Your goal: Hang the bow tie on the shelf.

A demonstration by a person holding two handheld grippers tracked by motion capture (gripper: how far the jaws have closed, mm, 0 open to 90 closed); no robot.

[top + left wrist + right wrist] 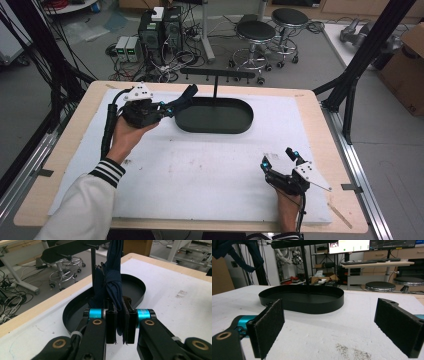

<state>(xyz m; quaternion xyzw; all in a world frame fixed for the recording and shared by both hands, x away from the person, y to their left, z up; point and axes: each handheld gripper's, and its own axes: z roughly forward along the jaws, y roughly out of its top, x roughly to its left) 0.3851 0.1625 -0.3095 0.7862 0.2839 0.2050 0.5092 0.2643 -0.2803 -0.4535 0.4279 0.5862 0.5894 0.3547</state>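
Navy cloth [113, 282], folded into a long narrow bundle, sits clamped in your left hand-held gripper [119, 323] above the near end of the black oval tray [75, 312]. In the left gripper view its long axis runs from 6 o'clock at the jaws up to 12 o'clock, where the far end rises toward the crossbar of the black T-shaped stand [93, 267]; a band of the same fabric wraps the bundle around its middle. In the high view the cloth [184, 100] points toward 2 o'clock from your left hand-held gripper [167, 107], crossing the tray's [240, 127] left rim, at about 10 o'clock on the white counter [200, 170].

Your left hand [127, 132] carries that tool off the counter, its two pads pressed flat on the fabric from both sides.

Your right hand-held gripper [280, 157] rests at about 4 o'clock on the counter, well apart from the tray, its jaws standing wide apart with nothing between them. In the right gripper view its pads [268, 327] frame the tray [312, 302] and the stand's post [305, 267] ahead, with the cloth [242, 253] hanging dark at 10 o'clock.
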